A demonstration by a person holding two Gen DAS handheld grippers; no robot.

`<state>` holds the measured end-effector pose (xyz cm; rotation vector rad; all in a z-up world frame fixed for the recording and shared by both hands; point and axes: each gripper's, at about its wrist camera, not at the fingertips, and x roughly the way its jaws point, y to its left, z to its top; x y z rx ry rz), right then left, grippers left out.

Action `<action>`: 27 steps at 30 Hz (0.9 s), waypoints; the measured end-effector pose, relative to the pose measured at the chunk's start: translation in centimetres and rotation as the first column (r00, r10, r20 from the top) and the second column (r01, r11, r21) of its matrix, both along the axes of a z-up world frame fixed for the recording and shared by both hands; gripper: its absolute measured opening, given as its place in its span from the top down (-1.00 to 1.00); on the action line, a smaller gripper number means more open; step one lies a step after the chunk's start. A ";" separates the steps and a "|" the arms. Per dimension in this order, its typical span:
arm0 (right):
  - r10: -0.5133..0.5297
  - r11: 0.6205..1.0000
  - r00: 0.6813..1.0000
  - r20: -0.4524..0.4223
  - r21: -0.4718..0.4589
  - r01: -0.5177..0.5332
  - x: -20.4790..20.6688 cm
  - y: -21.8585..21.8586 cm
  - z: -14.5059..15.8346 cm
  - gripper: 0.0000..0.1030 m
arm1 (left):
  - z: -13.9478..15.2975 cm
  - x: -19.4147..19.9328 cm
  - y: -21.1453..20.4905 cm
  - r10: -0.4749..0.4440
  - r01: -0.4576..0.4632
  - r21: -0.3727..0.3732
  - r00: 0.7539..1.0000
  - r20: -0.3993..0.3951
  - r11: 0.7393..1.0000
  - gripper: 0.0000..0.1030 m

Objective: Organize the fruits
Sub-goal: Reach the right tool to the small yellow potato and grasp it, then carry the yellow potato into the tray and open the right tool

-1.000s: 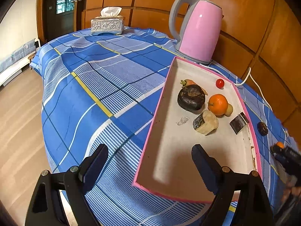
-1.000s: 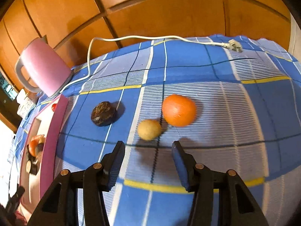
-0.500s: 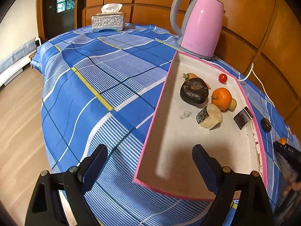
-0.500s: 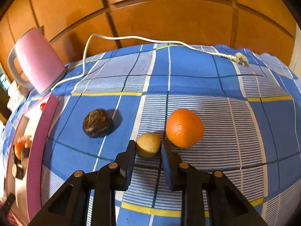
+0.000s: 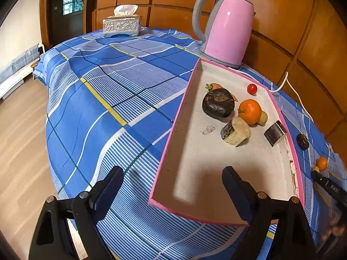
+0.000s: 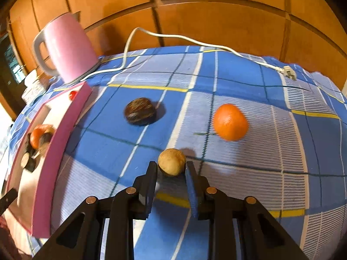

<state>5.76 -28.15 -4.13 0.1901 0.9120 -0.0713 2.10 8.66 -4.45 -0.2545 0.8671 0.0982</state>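
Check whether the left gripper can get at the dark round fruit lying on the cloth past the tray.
Probably not directly: the left gripper is open over the tray's near end, and the dark round fruit lies beyond the tray's far rim, so it must cross over.

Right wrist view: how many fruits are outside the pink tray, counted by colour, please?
Orange: 1, the orange fruit
Dark brown: 1, the dark brown fruit
Tan: 1, the tan fruit, held by the right gripper
Total: 3
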 end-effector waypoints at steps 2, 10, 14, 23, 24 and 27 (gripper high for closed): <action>0.023 1.000 1.000 -0.001 0.020 -0.023 -0.3 0.5 0.1 0.54 | 0.1 0.0 0.0 -0.003 0.003 -0.001 1.000 0.001 1.000 -0.80; 0.109 0.993 0.994 -0.014 0.036 -0.108 -0.6 2.8 0.0 0.62 | 0.2 -0.4 0.2 0.001 -0.001 -0.007 1.000 0.006 1.000 -0.80; 0.080 0.994 0.997 -0.009 0.079 -0.079 -1.0 1.9 0.0 0.62 | 0.4 -0.5 0.4 0.005 -0.004 -0.016 1.000 0.014 1.000 -0.80; 0.031 0.996 0.999 0.028 0.081 -0.033 0.3 0.1 1.5 0.39 | 0.4 -0.3 0.3 0.004 -0.004 -0.014 1.000 0.008 1.000 -0.81; 0.037 0.996 0.999 0.029 0.079 -0.039 0.7 0.1 1.6 0.38 | 0.3 -0.3 0.3 0.004 -0.004 -0.014 1.000 0.007 1.000 -0.81; 0.041 0.998 0.999 0.017 0.037 -0.041 2.3 0.6 1.6 0.36 | 0.3 -0.2 0.3 0.003 -0.003 -0.013 1.000 0.004 1.000 -0.81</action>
